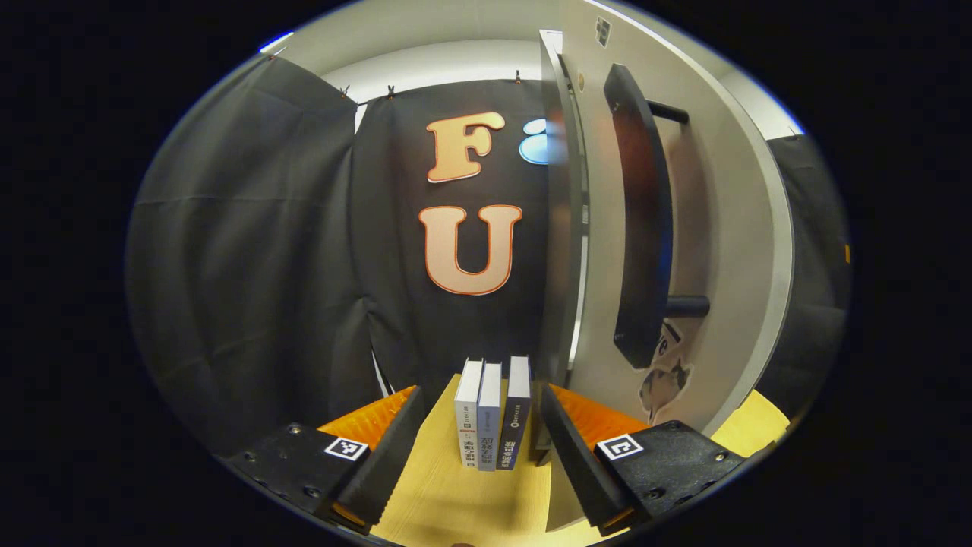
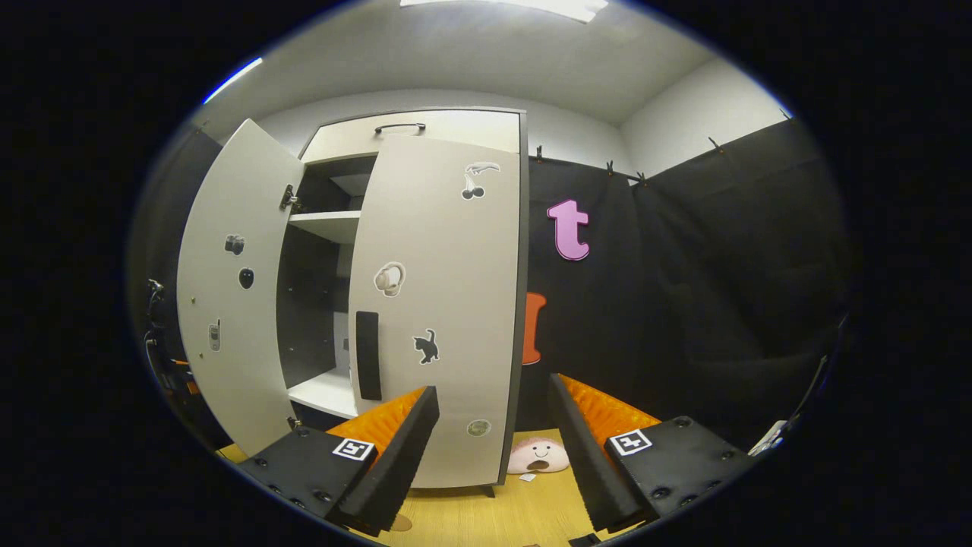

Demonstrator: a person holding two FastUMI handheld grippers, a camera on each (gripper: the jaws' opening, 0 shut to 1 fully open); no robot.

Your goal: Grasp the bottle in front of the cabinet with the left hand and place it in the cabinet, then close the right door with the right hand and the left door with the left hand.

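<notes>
Doors are what is left for you to deal with, judging by how things stand: the right door (image 2: pixel 440 319) of the cabinet (image 2: pixel 414 131) sits nearly flush, just ahead and left of your right tongs (image 2: pixel 492 433), while the left door (image 2: pixel 231 296) swings wide open, farther left. Your right tongs are spread wide with nothing between the fingers, pulled back from the door face, which suits a push already given or a final nudge to come. Your left tongs (image 1: pixel 480 433) are also wide and empty, and the left door's outer face (image 1: pixel 706 251) with its dark handle (image 1: pixel 642 220) stands close on their right, so you are placed behind the door to press it shut. Three books (image 1: pixel 492 414) stand upright on the table (image 1: pixel 456 494) straight ahead between the left fingers; steer clear of them. The bottle I cannot make out; the cabinet's shelves (image 2: pixel 323 216) are dim, so it may sit inside, hidden.
</notes>
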